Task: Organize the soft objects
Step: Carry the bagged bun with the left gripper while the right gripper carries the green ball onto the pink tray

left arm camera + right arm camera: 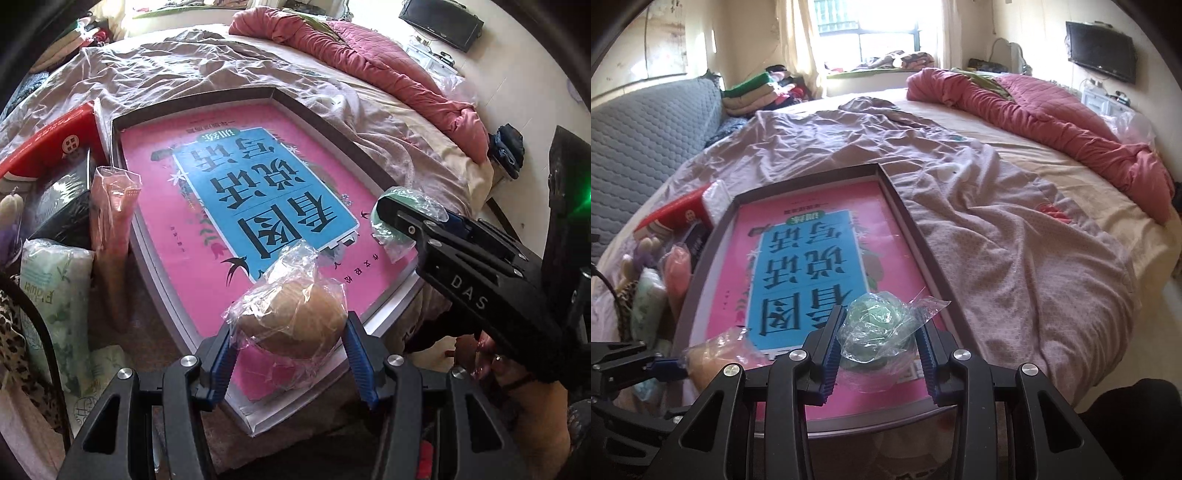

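Note:
My left gripper [291, 350] is shut on a tan soft ball [295, 317] wrapped in clear plastic, held low over the near end of a grey-rimmed tray [314, 110]. A pink sheet with a blue panel [258, 192] lies in the tray. My right gripper [881, 350] is shut on a green soft ball [875, 325] in crinkled plastic, just above the tray's near right part. In the right wrist view the tan ball [709, 358] shows at the lower left, beside the tray rim [897, 206].
The tray rests on a bed with a wrinkled lilac sheet [997, 221] and a rolled pink quilt [1052, 122]. Left of the tray stand a red box [59, 144], a peach bagged item [110, 229] and a green tissue pack [55, 295].

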A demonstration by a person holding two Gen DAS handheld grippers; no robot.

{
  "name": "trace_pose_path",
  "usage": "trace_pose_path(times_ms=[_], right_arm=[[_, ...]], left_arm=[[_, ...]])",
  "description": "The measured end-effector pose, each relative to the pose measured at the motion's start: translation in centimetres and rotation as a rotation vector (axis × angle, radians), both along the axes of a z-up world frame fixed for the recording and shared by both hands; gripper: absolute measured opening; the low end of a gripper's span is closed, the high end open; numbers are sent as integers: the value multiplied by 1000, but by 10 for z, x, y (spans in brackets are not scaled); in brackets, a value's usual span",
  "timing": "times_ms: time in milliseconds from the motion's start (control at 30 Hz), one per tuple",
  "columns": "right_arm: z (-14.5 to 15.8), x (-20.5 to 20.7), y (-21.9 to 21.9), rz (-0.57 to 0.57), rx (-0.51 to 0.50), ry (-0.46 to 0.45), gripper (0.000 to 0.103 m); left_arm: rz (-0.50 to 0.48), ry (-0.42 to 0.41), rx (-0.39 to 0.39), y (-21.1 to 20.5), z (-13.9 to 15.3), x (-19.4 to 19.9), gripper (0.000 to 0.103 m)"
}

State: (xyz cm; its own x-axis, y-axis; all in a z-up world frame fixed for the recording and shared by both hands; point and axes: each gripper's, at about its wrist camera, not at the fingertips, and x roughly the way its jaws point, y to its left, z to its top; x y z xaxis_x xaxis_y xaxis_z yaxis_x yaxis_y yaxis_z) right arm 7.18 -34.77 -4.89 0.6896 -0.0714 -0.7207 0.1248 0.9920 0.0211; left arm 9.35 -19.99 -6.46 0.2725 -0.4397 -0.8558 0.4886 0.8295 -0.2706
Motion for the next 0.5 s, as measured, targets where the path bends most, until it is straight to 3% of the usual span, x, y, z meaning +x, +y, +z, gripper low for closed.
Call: trace_pose_path(times_ms=[500], right_arm=[[-3, -16, -9, -37, 48, 6, 40]], left_arm=[[-22, -48, 61, -4, 3, -4, 56]])
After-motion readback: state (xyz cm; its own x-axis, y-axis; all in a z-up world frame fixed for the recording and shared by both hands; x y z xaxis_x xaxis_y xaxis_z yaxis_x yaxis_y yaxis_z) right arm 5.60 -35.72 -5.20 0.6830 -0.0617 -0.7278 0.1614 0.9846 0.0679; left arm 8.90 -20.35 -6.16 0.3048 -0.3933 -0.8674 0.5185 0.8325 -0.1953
